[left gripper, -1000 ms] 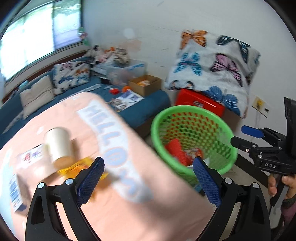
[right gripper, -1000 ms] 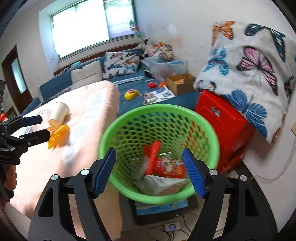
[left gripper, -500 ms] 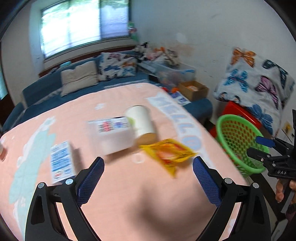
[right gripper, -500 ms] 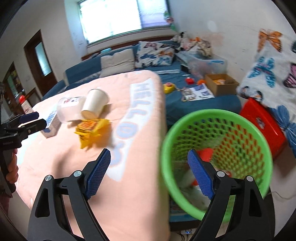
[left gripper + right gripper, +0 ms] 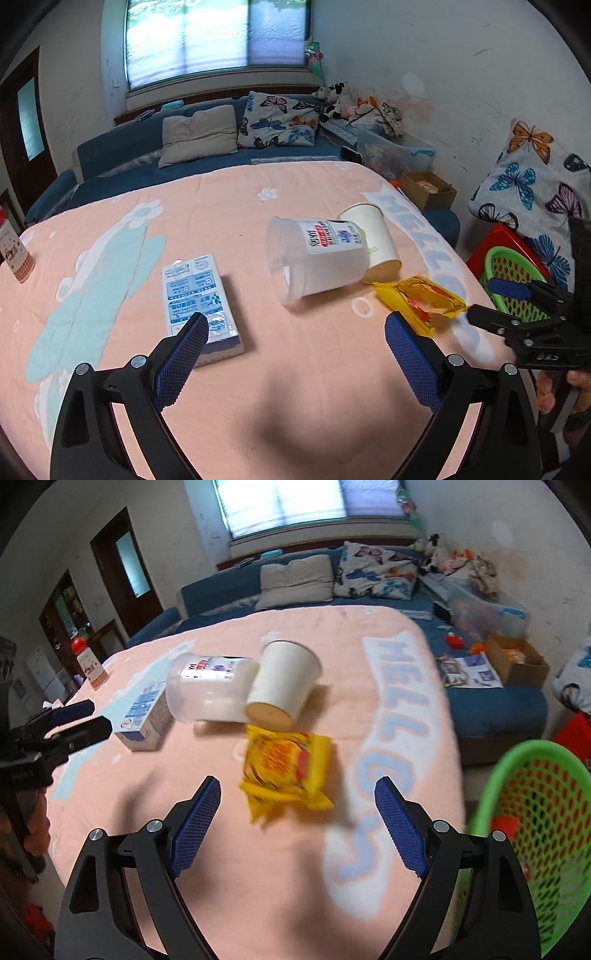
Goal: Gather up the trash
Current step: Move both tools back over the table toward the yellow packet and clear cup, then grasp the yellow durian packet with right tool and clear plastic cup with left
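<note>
The yellow snack wrapper point(image 5: 286, 771) is lying flat on the pink bedspread point(image 5: 258, 886), just in front of the tipped paper cup point(image 5: 282, 681), which is leaning against a clear plastic tub point(image 5: 207, 692) on its side; a blue-and-white carton point(image 5: 142, 716) is resting beside them. The wrapper's long axis is running roughly away from the right tool point(image 5: 293, 827), whose jaws are standing wide and empty, so it is sitting straight ahead between the pads' line of reach. The left tool point(image 5: 295, 360) is likewise gaping wide with nothing in it, and the wrapper point(image 5: 419, 301) is lying off to its right, making the right hand the nearer one. The green mesh basket point(image 5: 532, 760) is waiting at the bed's right edge.
</note>
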Demonstrator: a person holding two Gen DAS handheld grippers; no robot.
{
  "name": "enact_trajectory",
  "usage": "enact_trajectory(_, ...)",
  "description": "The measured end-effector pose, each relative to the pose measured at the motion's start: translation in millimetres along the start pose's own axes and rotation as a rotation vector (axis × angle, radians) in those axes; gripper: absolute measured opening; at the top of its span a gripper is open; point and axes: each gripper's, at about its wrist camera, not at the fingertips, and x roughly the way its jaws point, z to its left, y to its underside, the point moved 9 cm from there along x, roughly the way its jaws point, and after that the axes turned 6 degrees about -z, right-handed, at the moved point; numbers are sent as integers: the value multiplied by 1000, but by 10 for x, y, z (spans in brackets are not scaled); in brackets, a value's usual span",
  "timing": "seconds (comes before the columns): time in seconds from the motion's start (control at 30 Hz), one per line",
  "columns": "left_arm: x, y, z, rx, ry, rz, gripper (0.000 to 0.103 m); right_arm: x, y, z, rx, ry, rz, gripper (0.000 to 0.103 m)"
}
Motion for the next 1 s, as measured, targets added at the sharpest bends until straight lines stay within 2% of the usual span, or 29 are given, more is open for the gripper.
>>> enact_trajectory(0.17, 61, -65, 22, 7, 10, -6, 93, 319, -19, 102, -33, 19, 57, 85)
enact_trajectory(0.47, 331, -218, -48, 8, 59, 1, 92, 698, 70, 23, -47, 48, 130, 85)
enact_trajectory(0.63, 587, -261, -75, 11, 89, 29, 87, 757, 118, 20, -65, 53, 141, 70)
enact_trajectory(0.7, 678, -265, -80, 10, 97, 39, 81, 755, 139, 17, -70, 54, 140, 64)
enact_trajectory(0.87, 900, -245, -68, -1, 123, 63, 76, 711, 183, 34, -89, 55, 131, 57)
enact_trajectory(0.93, 966, -233, -65, -18, 149, 69, 73, 690, 191, 35, -95, 58, 127, 48)
enact_trajectory(1.0, 1005, -234, -55, -32, 174, 67, 70, 670, 213, 44, -89, 52, 128, 48)
